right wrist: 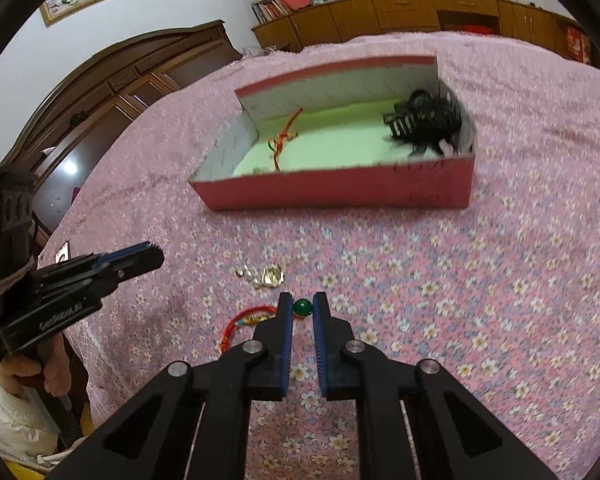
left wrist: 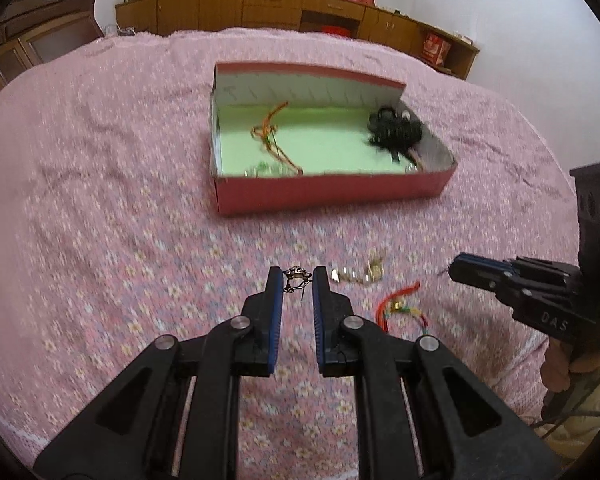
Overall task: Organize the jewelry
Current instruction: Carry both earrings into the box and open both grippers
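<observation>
A red box with a green floor sits on the pink bed; it also shows in the right wrist view. Inside lie a red cord bracelet and a black hair claw. My left gripper is shut on a small silver earring. My right gripper is shut on a green bead of a red cord bracelet. A clear crystal and gold piece lies on the bedspread between the grippers, also seen in the left wrist view.
The flowered pink bedspread covers the bed. Wooden cabinets line the far wall, and a dark wooden wardrobe stands to the left. The person's hand is at the bed's near edge.
</observation>
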{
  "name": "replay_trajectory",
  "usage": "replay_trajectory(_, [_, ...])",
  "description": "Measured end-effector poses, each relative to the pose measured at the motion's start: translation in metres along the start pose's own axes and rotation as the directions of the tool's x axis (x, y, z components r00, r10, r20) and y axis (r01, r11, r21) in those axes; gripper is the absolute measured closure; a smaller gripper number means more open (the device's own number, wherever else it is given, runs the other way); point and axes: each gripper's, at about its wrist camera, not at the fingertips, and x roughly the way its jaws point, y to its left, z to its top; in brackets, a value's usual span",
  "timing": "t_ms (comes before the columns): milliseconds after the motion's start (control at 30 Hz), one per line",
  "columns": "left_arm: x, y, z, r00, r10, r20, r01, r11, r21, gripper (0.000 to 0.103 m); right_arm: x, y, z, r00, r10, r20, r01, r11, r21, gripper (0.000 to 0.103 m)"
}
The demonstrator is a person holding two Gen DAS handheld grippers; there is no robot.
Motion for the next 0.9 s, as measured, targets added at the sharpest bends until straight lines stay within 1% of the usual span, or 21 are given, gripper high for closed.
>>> replay_trajectory(300, [0.004, 0.001, 0.035, 0.997, 0.020, 0.069, -0.021, 1.000, 0.021, 0.097, -0.008, 0.006, 0.031, 0.998, -0.012, 0.064, 0.014, 0.999, -0.040, 0.092])
replay_trajectory(500, [0.010, 0.002, 0.058, 0.995, 0.031, 0.099, -0.034, 0.999, 0.026, 0.097, -0.012, 0.006, 0.057, 0.994, -0.026, 0.110, 0.033, 0.997, -0.067, 0.092])
replay_trajectory(700, [0.025, 0.006, 0.077, 0.993, 0.053, 0.109, -0.056, 0.998, 0.026, 0.097, -0.003, 0.001, 0.082, 0.990, -0.056, 0.127, 0.066, 0.995, -0.081, 0.092])
replay_trajectory(900, [0.048, 0.013, 0.091, 0.994, 0.069, 0.086, -0.069, 0.998, -0.002, 0.097, 0.016, -0.008, 0.109, 0.987, -0.083, 0.134, 0.093, 0.994, -0.065, 0.092])
